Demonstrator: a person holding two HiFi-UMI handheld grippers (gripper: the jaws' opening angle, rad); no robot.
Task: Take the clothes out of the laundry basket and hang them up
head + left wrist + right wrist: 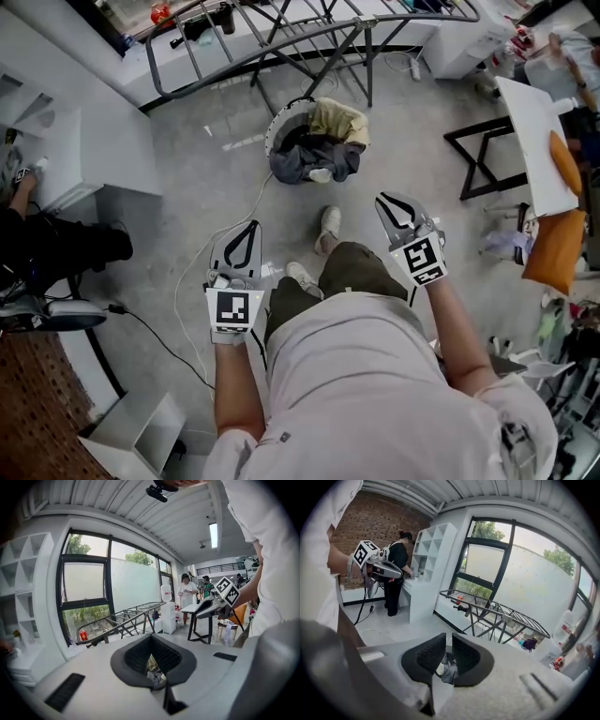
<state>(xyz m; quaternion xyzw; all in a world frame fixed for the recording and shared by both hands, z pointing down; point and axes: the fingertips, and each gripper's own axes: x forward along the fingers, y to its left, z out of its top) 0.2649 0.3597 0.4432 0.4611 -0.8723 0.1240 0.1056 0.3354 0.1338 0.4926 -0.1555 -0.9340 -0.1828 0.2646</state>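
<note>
Clothes (317,150) all sit in the laundry basket (274,131) and none hangs yet, so the task looks barely begun. Nearest, the left gripper (247,228) has its ribbed black pads pressed together, empty. The right gripper (386,202) shows only a sliver between its pads, nothing in it. Ahead on the smooth grey floor (187,216), the round white-rimmed laundry basket holds a soft crumpled heap, dark grey and khaki. Beyond, the tubular metal drying rack (309,33) appears bare.
</note>
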